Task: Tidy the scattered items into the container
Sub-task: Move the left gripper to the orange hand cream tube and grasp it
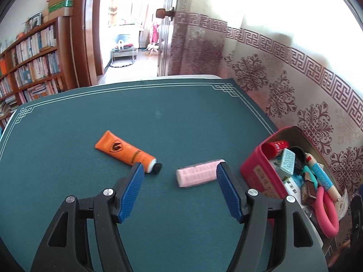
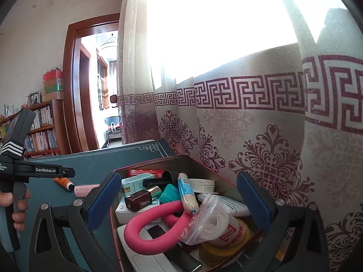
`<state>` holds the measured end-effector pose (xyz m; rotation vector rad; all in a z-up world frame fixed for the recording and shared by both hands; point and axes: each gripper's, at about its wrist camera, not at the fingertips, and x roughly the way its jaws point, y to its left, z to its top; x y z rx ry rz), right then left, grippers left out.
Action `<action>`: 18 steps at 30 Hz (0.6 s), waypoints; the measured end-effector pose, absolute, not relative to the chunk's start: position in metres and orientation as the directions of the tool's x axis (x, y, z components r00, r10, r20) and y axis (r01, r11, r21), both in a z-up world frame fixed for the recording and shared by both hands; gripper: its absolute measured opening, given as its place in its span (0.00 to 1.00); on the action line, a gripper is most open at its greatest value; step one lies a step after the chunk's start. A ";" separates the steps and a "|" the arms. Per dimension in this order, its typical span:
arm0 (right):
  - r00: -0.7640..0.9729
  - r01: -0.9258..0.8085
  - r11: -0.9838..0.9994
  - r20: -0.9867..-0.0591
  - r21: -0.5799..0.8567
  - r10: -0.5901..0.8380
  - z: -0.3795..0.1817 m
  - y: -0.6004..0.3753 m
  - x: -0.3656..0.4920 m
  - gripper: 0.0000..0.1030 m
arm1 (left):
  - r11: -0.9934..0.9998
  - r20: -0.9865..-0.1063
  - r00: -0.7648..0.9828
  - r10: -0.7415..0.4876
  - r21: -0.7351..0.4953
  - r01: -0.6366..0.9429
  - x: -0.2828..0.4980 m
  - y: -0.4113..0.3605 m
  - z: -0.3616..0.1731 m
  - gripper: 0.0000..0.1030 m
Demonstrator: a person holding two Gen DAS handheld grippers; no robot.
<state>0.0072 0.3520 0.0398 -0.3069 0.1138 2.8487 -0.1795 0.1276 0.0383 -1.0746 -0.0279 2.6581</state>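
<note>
Seen from the left wrist: left gripper (image 1: 180, 170) with blue ribbed pads spread wide over the dark green table mat (image 1: 68, 136), nothing pinched between them. Pale pink ribbed cylinder (image 1: 197, 175) lying flat on the mat just beyond the tips, its right end behind the right pad, touching or not impossible to tell (outline a little blurred). Orange squeeze tube with a black cap (image 1: 126, 151) lying flat to the left, cap end just beside the left pad tip, well apart from the pink cylinder. Red rectangular box (image 1: 256, 170) standing at the mat's right edge against the patterned curtain (image 1: 283, 86), already crammed.

Seen from the right wrist: right gripper (image 2: 179, 198) held above the same box, jaws spread about as far as possible and empty, one pad to either side of the contents. Inside the box: bent pink foam roller (image 2: 145, 231), clear plastic bag with white contents (image 2: 211, 219), dark brown square bottle with a gold cap (image 2: 141, 198), blue-labelled tube (image 2: 186, 187), teal carton (image 2: 136, 182), roll of yellowish tape (image 2: 215, 251) near the front. Orange tube and pink cylinder glimpsed on the mat at far left, outside the box, beneath the other black tool gripped by a hand (image 2: 15, 206).
</note>
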 end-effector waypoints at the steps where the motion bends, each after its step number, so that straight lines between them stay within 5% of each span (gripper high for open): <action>1: -0.941 -0.272 -0.962 -0.219 0.035 0.258 0.039 0.349 0.007 0.99 | -0.967 -0.680 -0.691 0.246 -0.127 -0.220 -0.184 0.118 0.037 0.68; 18: -0.951 -0.198 -0.977 -0.226 -0.077 0.210 0.034 0.323 0.001 0.99 | -0.984 -0.779 -0.611 0.140 -0.180 0.004 -0.256 0.104 -0.004 0.72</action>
